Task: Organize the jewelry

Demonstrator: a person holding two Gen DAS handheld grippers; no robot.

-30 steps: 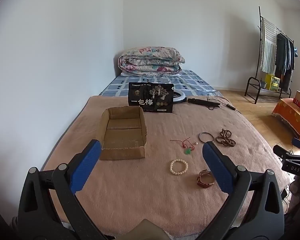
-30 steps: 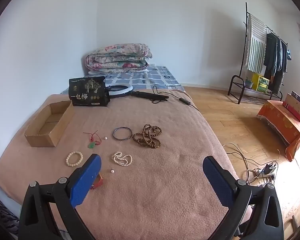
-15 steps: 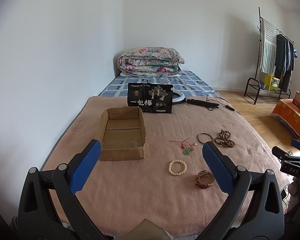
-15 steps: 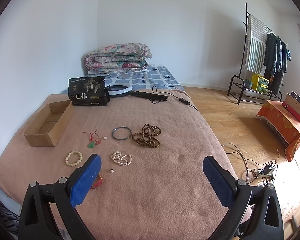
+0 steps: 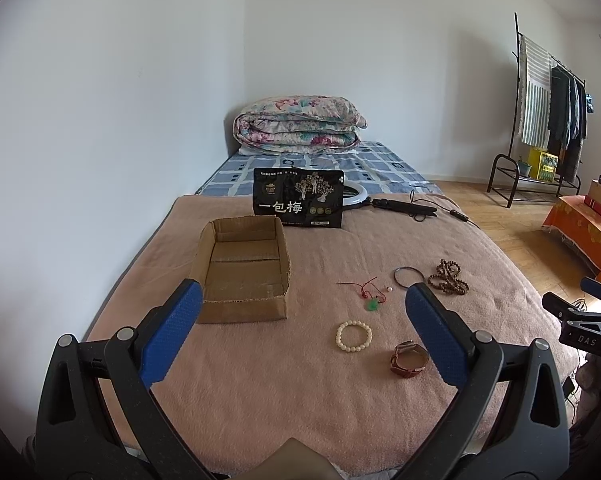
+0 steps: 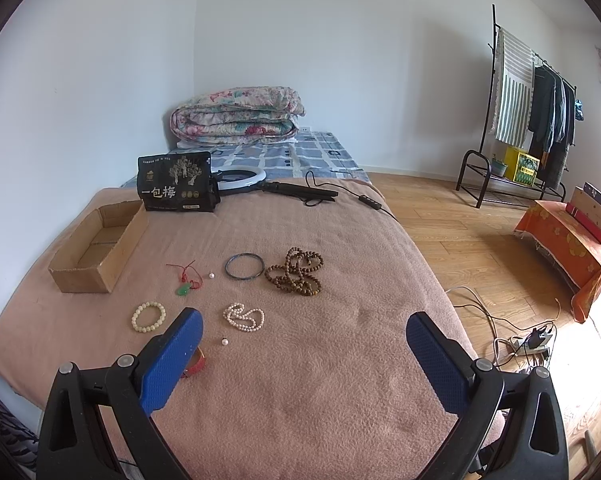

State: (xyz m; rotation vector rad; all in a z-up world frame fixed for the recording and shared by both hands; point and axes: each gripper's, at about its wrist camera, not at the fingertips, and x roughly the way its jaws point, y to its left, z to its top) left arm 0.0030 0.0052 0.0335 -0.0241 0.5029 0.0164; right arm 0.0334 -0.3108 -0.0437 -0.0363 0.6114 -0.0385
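Now, our grippers: we hold the left gripper and the right gripper above the near end of the bed, both spread wide with nothing between the blue pads
Bed: a pinkish-brown blanket carries all the jewelry
Box: an open brown cardboard tray lies at the left, nothing showing inside; well apart from the pieces
Near row: a cream beaded bracelet; just right of it a reddish-brown band bracelet, partly hidden behind our right gripper's pad in the right wrist view
Middle: a coiled white pearl strand; a loose white pearl just in front of it
Far row: a green pendant on red cord; a dark thin bangle; a heap of brown wooden beads touching the bangle's right side
Behind: a black printed pouch stands upright beyond the tray
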